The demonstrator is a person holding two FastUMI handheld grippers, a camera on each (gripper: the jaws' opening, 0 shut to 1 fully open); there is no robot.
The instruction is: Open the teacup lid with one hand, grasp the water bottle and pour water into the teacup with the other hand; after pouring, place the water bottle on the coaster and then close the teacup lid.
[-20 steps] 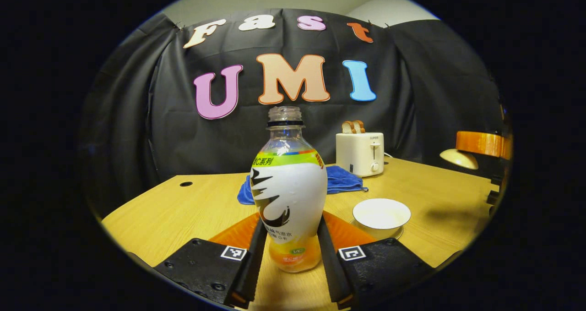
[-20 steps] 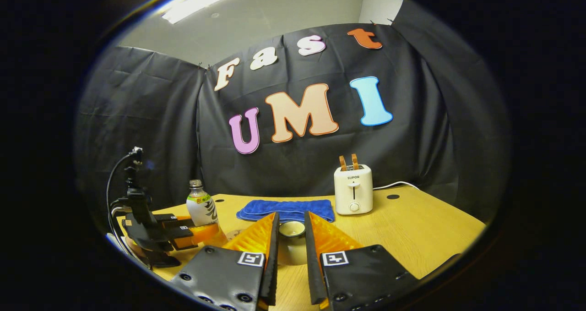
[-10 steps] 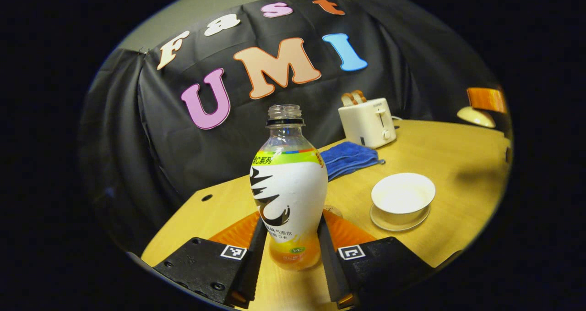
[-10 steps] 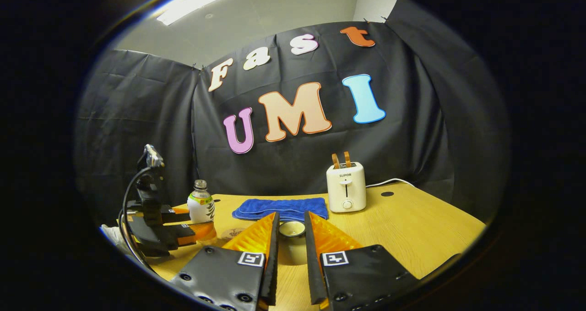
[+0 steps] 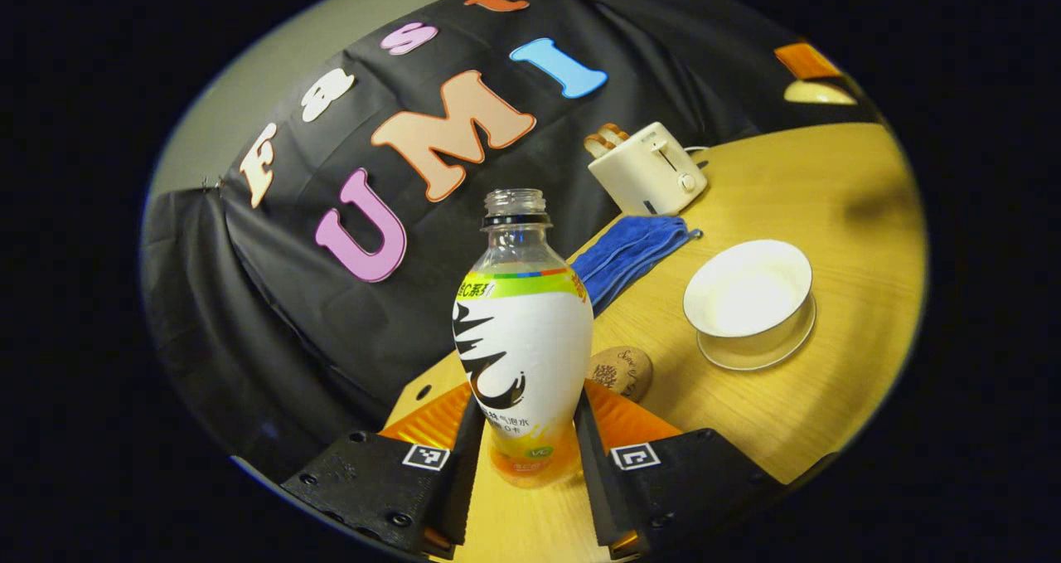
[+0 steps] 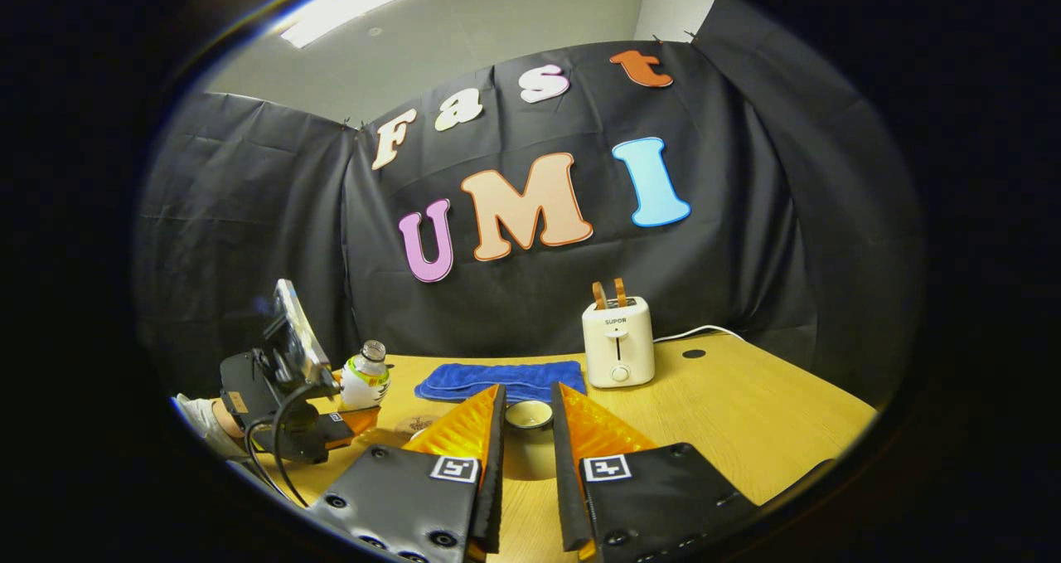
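Left gripper view has your left gripper [image 5: 526, 399] clamped on the lower body of the water bottle [image 5: 522, 331], one finger on each side. The bottle has no cap and is up off the table [image 5: 829, 198]. The whole scene sits rolled around it, so I'd guess you're tipping toward the teacup [image 5: 750, 298]. The cup sits open on its saucer, off to the right of the bottle.

Right gripper view shows your right gripper [image 6: 528, 393] closed on the teacup lid [image 6: 529, 414], held clear of the cup.

So the lid is off and the bottle is grasped. I can't see a stream, and I can't tell if there's water in the cup, so I'd call the pour just starting. After that you need to park the bottle on the cork coaster [image 5: 620, 372] just beside it, then put the lid back.

Writing: the bottle's wrap has printed text and a splashy graphic, the coaster has faint script, and the toaster [image 6: 617, 341] has a small word on its front. None of it matters for the job.
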